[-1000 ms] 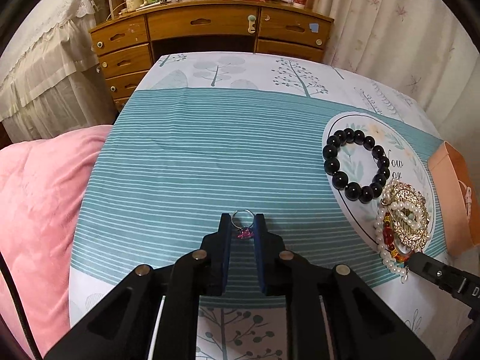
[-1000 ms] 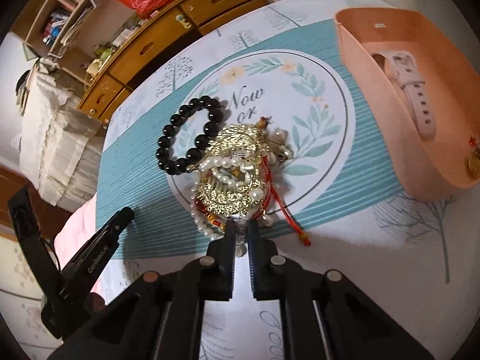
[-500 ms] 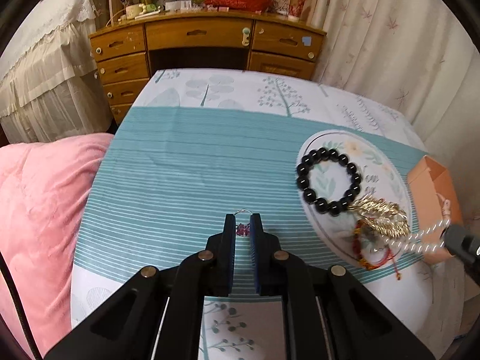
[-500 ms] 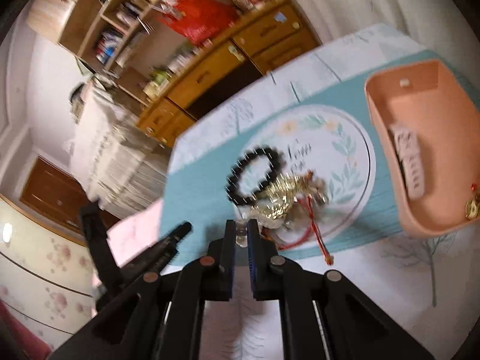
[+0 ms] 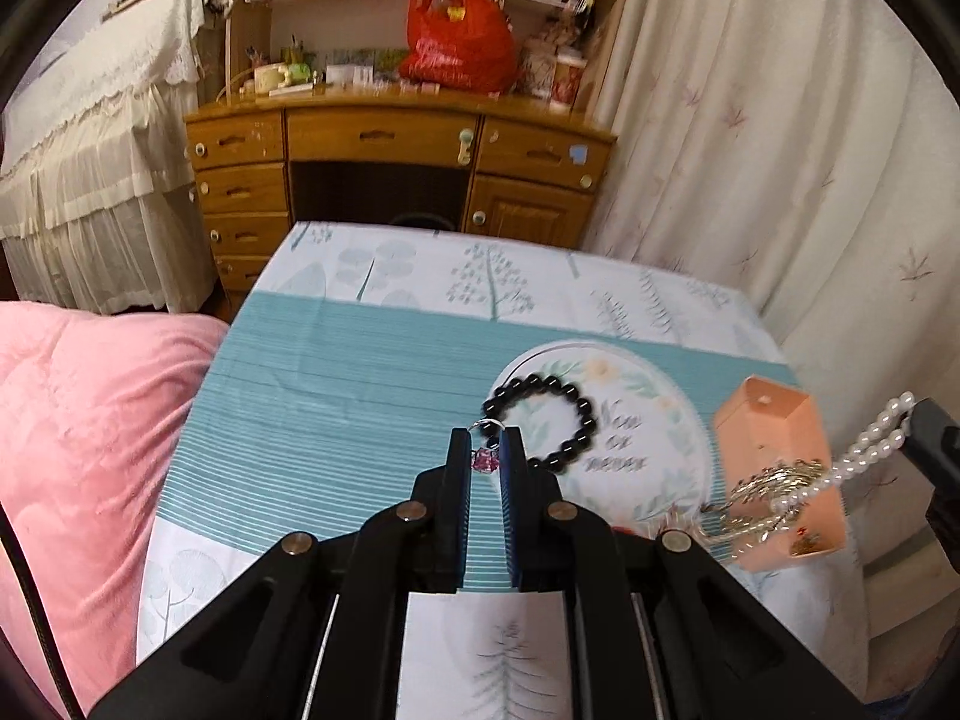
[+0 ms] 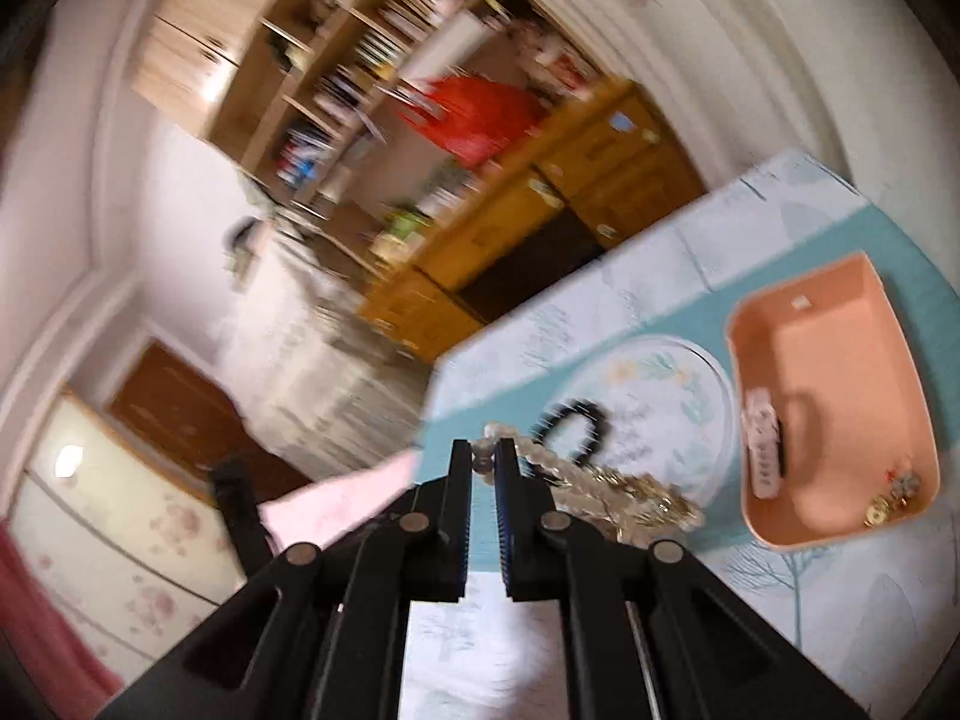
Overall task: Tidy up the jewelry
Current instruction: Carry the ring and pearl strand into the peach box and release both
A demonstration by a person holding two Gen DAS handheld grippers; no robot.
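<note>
Progress: partial. I have a watch and charm in the tray. Left tool grips the ring, right tool grips the pearls, both aloft; bracelet remains on the desk.

1. A curved wooden desk with drawers stands beyond the table.
2. A red plastic bag sits on it.
3. A pink fluffy blanket lies left.
4. Cream floral curtains hang right.
</note>
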